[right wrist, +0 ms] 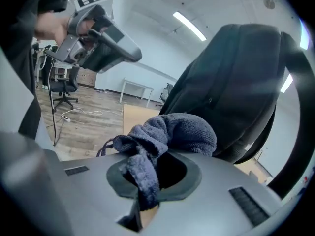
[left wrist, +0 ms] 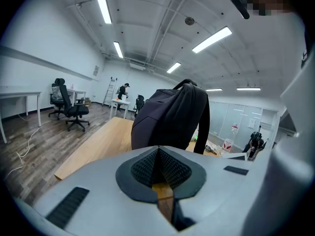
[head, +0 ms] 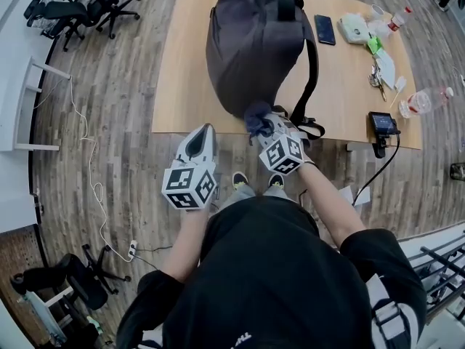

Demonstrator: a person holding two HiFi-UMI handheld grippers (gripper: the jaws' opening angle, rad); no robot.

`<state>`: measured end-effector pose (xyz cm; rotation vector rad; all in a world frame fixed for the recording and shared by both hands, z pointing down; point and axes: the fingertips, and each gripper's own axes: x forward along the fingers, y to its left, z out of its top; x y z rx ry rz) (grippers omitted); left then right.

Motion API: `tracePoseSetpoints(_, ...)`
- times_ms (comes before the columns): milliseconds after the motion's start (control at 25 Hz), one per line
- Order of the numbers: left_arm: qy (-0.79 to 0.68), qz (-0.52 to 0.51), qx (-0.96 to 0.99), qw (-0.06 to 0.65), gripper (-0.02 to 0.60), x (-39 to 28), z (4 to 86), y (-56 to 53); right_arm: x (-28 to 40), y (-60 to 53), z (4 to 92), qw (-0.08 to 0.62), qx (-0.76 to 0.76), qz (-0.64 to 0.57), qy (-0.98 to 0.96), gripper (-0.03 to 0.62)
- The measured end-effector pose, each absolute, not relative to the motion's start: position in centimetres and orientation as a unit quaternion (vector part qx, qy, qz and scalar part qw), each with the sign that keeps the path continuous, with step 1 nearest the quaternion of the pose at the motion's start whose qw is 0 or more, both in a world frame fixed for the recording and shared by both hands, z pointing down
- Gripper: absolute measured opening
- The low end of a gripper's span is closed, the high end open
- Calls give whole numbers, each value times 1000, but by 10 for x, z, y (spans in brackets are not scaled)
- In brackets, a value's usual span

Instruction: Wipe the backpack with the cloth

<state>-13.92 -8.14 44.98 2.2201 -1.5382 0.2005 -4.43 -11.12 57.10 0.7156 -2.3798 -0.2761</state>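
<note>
A dark backpack [head: 256,42] stands upright on the wooden table [head: 182,86], its straps hanging on the right side. My right gripper [head: 256,122] is shut on a dark blue cloth [right wrist: 170,134], which is bunched against the backpack's lower near face [right wrist: 236,87]. In the head view the cloth [head: 256,116] shows at the bag's bottom edge. My left gripper [head: 202,135] is shut with nothing in it, held off the table's near edge, left of the bag. In the left gripper view the backpack [left wrist: 170,117] rises ahead beyond the closed pads.
On the table's right part lie a phone [head: 325,29], a white pouch [head: 356,27], keys [head: 378,82], a water bottle [head: 425,102] and a small black device [head: 381,124] with a cable. Office chairs [head: 80,9] stand far left. A power cord [head: 91,173] runs over the floor.
</note>
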Motion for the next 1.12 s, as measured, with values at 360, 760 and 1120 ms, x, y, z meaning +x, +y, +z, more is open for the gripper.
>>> tracePoseSetpoints(360, -560, 66, 794, 226, 15, -138, 456, -70, -38, -96, 610, 332, 259, -46, -906, 38)
tracePoseSetpoints(760, -581, 64, 778, 229, 15, -162, 456, -67, -53, -96, 642, 356, 280, 18, -891, 38)
tracePoseSetpoints(1120, -594, 53, 770, 226, 15, -176, 451, -68, -103, -124, 571, 303, 329, -40, -893, 38)
